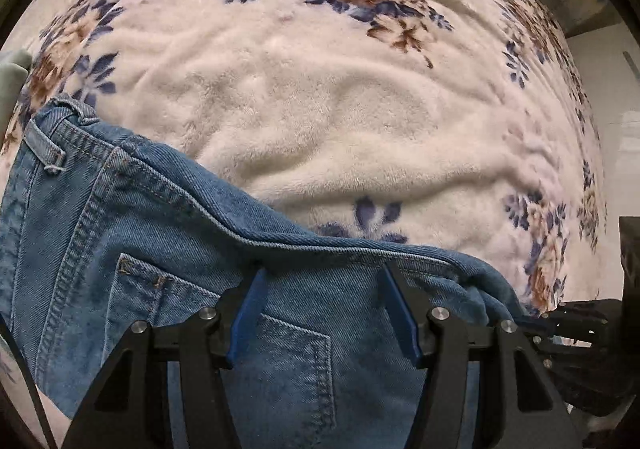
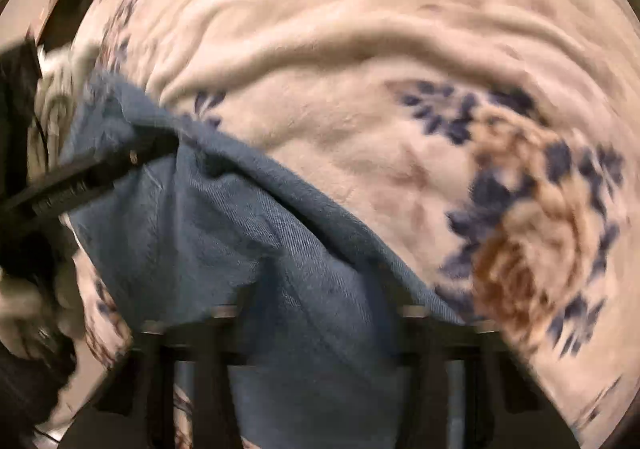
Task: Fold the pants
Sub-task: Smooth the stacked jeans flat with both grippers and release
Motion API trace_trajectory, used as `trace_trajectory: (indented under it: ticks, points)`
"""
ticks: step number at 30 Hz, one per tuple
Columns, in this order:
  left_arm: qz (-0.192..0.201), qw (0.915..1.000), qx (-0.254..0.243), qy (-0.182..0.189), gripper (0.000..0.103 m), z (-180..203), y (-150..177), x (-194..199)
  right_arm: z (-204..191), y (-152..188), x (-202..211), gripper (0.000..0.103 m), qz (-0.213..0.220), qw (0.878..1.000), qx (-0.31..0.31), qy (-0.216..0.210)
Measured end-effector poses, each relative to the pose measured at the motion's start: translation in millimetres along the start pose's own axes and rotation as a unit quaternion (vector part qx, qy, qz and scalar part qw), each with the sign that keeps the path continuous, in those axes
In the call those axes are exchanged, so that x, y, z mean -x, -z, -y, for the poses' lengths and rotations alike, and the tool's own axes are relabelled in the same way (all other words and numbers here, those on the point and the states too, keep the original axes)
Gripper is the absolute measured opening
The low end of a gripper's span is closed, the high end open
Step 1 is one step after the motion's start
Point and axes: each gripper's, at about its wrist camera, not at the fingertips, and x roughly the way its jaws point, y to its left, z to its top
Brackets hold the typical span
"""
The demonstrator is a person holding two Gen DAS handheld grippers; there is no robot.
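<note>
Blue denim jeans (image 1: 168,249) lie folded on a floral blanket, with the waistband and belt loop at the left and a back pocket facing up. My left gripper (image 1: 324,271) points down over the pocket area with its blue pads (image 1: 246,313) wide apart, and it grips nothing. The jeans' folded edge runs right into the tip of my right gripper (image 1: 560,323). In the blurred right wrist view the jeans (image 2: 248,233) bunch up over that gripper's fingers and hide them. The left gripper (image 2: 156,147) shows there as a black bar resting on the denim.
The cream fleece blanket (image 1: 340,109), printed with blue and brown flowers, covers the bed in both views and is rumpled into ridges. A pale green cloth (image 1: 12,81) sits at the left edge. Beyond the bed's right edge is pale floor (image 1: 612,97).
</note>
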Motion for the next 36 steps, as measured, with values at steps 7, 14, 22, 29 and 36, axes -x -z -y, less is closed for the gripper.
trace_trajectory:
  ticks: [7, 14, 22, 29, 36]
  points:
    - [-0.003, 1.0000, 0.002, 0.000, 0.055, -4.3, -5.6, -3.5, 23.2, 14.8, 25.7, 0.004, 0.065, 0.995, -0.079, -0.017]
    - [-0.015, 0.9992, 0.034, 0.015, 0.055, -11.3, -15.8, -7.5, 97.2, 48.9, 5.7, 0.001, 0.064, 0.967, -0.238, -0.064]
    - [0.021, 0.9998, 0.006, 0.002, 0.055, 7.2, 4.3, 30.1, 84.6, 55.4, 56.3, 0.031, 0.102, 0.979, -0.170, -0.044]
    - [-0.005, 0.9996, -0.021, -0.018, 0.055, 24.8, 10.5, -7.0, 57.0, 56.0, 22.5, 0.003, 0.021, 0.997, -0.069, 0.021]
    - [-0.006, 0.9991, -0.031, -0.030, 0.055, 30.1, 14.3, 3.4, 87.3, 70.0, 10.8, 0.006, 0.049, 0.988, -0.144, 0.010]
